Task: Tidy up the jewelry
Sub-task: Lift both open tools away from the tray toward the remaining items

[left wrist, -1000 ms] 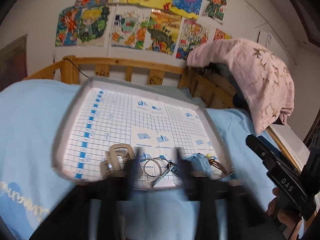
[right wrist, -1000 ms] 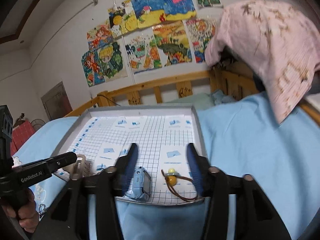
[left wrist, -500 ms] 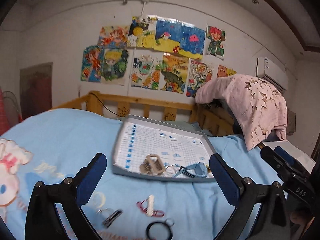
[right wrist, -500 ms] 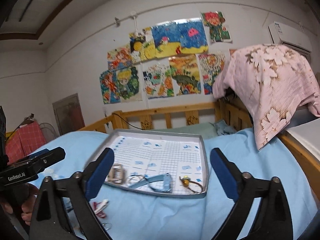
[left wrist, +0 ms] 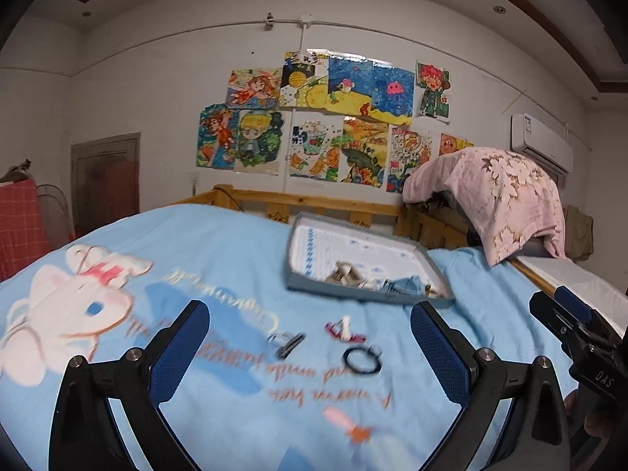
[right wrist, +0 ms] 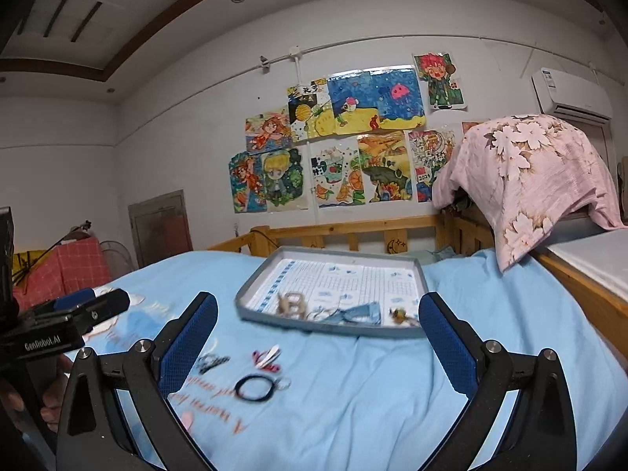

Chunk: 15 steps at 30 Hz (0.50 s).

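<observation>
Tray (right wrist: 423, 278) sits far side of the blue bedspread (right wrist: 490, 373) holding several pieces already; black ring (right wrist: 254, 388), red-white clip (right wrist: 267, 359) and a dark clip (left wrist: 289, 344) lie loose on the cloth nearer in. Left gripper (left wrist: 310, 347) and right gripper (right wrist: 318, 339) have just been opening, now spread wide and empty. Risks: soft bedding gives under a pinch, and both views are blurred, so the small ring beside the black one may be missed.

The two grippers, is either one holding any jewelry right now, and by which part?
Nothing is held. The left gripper and the right gripper both stand wide open, jaws just opened, nothing between the fingers. The black ring lies loose on the blue bedspread.
</observation>
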{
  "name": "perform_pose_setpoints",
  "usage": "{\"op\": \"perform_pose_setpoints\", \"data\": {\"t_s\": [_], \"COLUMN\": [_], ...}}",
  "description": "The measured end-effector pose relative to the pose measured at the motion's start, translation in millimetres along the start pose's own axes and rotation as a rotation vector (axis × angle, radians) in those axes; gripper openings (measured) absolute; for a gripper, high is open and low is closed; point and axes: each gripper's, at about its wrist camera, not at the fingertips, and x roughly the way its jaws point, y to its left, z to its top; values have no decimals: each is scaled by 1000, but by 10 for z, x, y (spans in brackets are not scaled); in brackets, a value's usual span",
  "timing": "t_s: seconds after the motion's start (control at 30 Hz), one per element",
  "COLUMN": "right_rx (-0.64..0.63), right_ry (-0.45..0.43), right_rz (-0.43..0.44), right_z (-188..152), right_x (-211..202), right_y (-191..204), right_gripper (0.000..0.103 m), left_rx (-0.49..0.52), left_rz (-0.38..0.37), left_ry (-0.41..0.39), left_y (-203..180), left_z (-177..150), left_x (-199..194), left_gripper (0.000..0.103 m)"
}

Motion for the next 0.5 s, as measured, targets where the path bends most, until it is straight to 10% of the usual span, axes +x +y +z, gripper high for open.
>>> {"op": "perform_pose_setpoints", "data": {"t_s": [0.5], "right_rx": [-51], "right_ry": [228], "right_rz": [22], "right_z": [-574], "right_x": [-88], "right_y": [228], "right_gripper": [101], "left_rx": [-14], "left_rz": [40], "left_ry": [154], "left_y": [480], "left_z": [-491], "left_x": [-48], "left_gripper": [103]}}
